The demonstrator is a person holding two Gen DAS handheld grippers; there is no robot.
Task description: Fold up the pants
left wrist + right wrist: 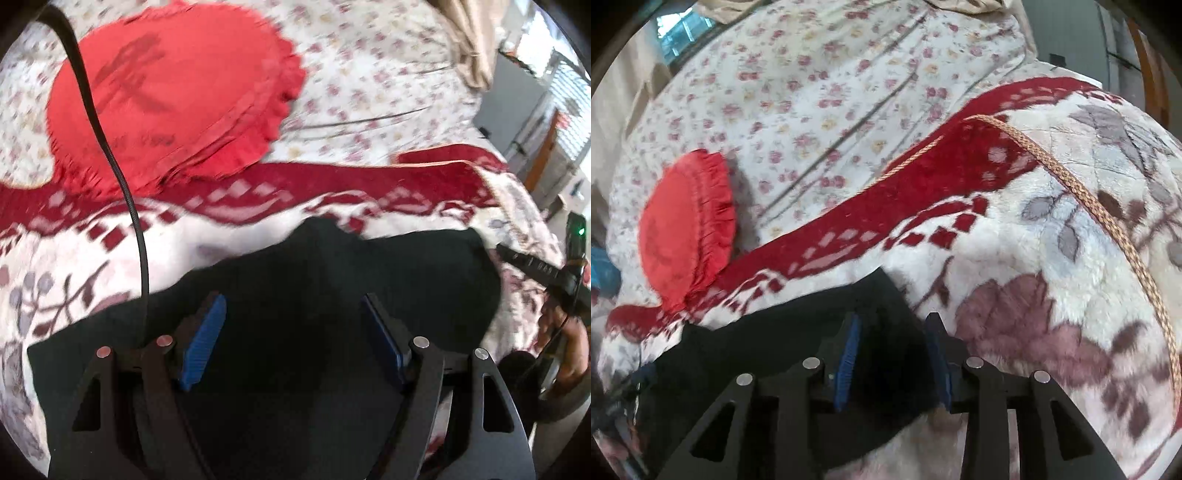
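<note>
Left wrist view puts my left gripper [291, 332] directly over the black pants [314, 280], which lie as a dark, roughly folded mass on the plush blanket [229, 236] with its red border and flower pattern. Its jaws stand wide apart with nothing between the blue pads [205, 341]; they hang above the cloth, not pressing it, which I read as a hand waiting to pick an edge. The far edge of the pants runs ragged across the middle of this view, and the blanket beyond it is bare up to the red border, so I judge there is room to push or lay a fold that way. A round red cushion [173, 96] with a frilled rim sits further back on the flowered sheet [369, 74], well apart from the pants. A black cable [110, 155] crosses the left of the view and could snag. At the right edge I see the right gripper [535, 273] and the hand [565, 354] holding it, just beside the pants' right side. From the right wrist, that gripper [894, 332] has its jaws partly open astride the corner of the pants [798, 339]; cloth lies between the pads, but they do not appear to pinch it. To its right the blanket is open as far as a braided trim [1108, 221].
</note>
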